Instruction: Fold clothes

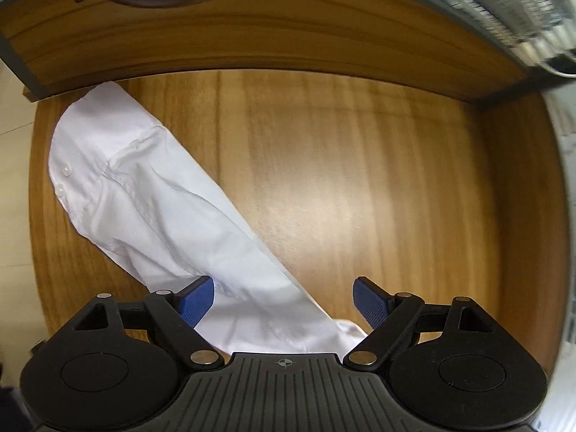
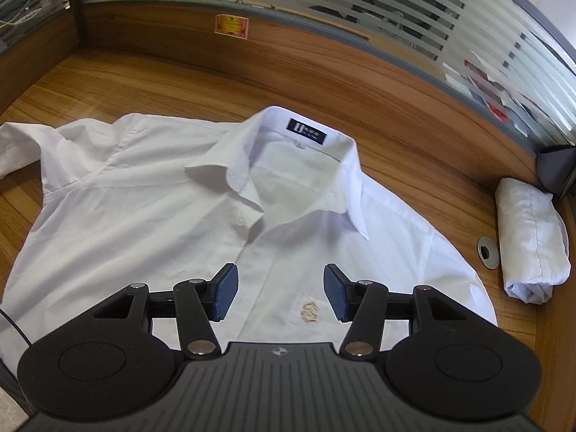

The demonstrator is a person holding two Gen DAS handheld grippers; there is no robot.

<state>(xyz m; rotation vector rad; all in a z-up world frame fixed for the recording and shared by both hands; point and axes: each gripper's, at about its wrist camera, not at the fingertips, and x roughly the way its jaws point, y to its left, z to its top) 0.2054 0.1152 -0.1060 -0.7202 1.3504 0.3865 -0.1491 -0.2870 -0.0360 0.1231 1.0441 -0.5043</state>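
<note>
- White shirt [image 2: 201,216]: lies face up and spread flat on the table [image 2: 108,79], collar toward the far partition, placket buttoned at the top button. A dark label shows inside the collar [image 2: 307,134]. A beige embroidered emblem [image 2: 310,311] sits on the chest pocket.
- Sleeve [image 1: 151,194] of the shirt: in the left wrist view it stretches diagonally across the wood, cuff end with two buttons [image 1: 64,171] toward the far left, near the table's edge.
- Left hand-held gripper [image 1: 284,302]: jaws spread wide, blue pads on either side of the sleeve's near end; nothing is clamped between them. Whether the pads touch the cloth cannot be told.
- Right hand-held gripper [image 2: 280,293]: jaws spread wide above the shirt's chest, placket and emblem showing between the pads; holding nothing.
- Folded white garment [image 2: 529,241]: a rolled bundle at the right edge of the table, apart from the shirt, just beside a round cable grommet [image 2: 487,252].
- Wooden partition [image 2: 324,54]: runs behind the table, topped by striped frosted glass; a red and yellow sticker [image 2: 232,26] is fixed on it.
</note>
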